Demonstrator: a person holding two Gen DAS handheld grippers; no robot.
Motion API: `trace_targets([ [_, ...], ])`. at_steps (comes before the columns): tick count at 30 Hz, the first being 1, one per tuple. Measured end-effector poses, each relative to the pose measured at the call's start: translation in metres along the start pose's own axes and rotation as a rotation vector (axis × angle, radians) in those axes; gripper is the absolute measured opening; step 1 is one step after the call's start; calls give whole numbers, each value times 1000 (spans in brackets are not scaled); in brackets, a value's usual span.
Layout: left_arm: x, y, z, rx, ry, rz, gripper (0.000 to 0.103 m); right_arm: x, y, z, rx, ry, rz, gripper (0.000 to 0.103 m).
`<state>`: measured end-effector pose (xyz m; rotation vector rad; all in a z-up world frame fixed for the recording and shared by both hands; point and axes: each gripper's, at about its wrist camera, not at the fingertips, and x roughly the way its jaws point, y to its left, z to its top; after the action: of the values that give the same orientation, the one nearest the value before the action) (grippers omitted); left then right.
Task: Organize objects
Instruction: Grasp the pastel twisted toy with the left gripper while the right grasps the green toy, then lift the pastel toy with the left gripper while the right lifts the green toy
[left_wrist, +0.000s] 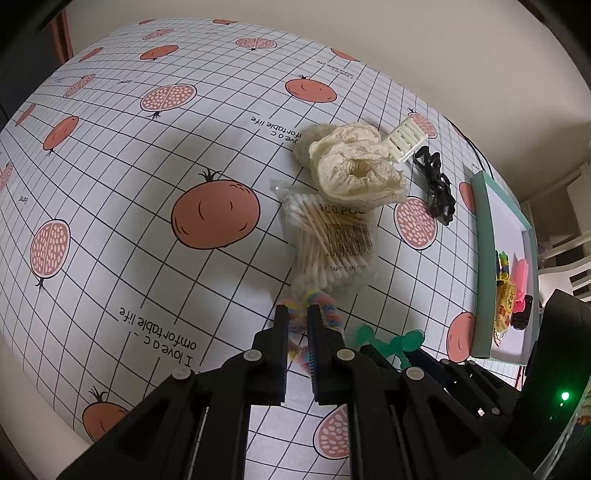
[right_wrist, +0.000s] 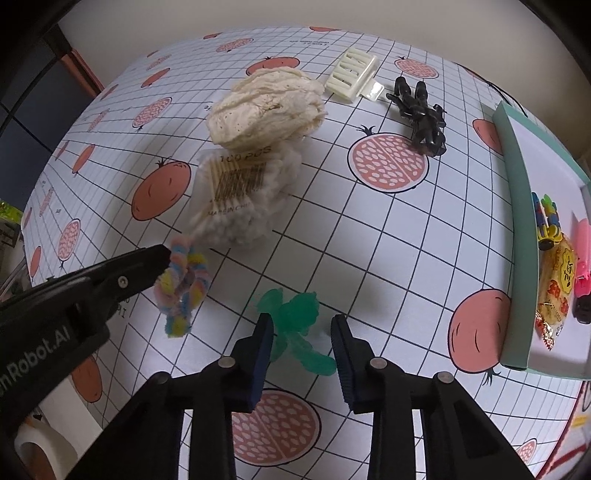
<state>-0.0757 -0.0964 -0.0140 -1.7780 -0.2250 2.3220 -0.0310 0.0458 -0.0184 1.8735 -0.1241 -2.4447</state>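
Pomegranate-print tablecloth (right_wrist: 369, 229) covers the table; a teal-rimmed tray (right_wrist: 513, 221) sits at 3 o'clock in the right wrist view, holding toys and a snack packet.

We note the left gripper (left_wrist: 298, 314) pinching a pastel pipe-cleaner twist (right_wrist: 183, 284), jaws nearly together on it. From the right wrist view the twist looks raised off the cloth, hanging from the tips at 9 o'clock. Right gripper (right_wrist: 302, 325) is spread, jaws either side of a green rubbery toy (right_wrist: 295, 314) lying on the cloth; no contact on the right pad that we can see.

Just beyond the twist, toward 12 o'clock: cotton swab bag (right_wrist: 236, 192), then a cream crocheted piece (right_wrist: 266, 107), a cream plastic clip (right_wrist: 351, 74) and a black hair claw (right_wrist: 421, 114).

Risks, our judgement: the fuzzy twist is held by one loop only and could slip or swing out during transfer to the tray. The two grippers are close; crossing paths may collide.

Pose: both grippers angle down and forward, left one reaching in from the right gripper's 9 o'clock.
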Motion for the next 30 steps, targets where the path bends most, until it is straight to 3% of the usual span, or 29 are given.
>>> trace_targets([
  [10,-4,-4,-1,3,-7,-4,10,-5,-14,-2,20,-6,2,28],
  [15,-8,-2,-1,8,-14,-7,10,1,-2,6,15,-15,4,24],
  [30,-29,-12,-1,26,-73,-28,10,-20,-21,2,37,-59,31,24],
])
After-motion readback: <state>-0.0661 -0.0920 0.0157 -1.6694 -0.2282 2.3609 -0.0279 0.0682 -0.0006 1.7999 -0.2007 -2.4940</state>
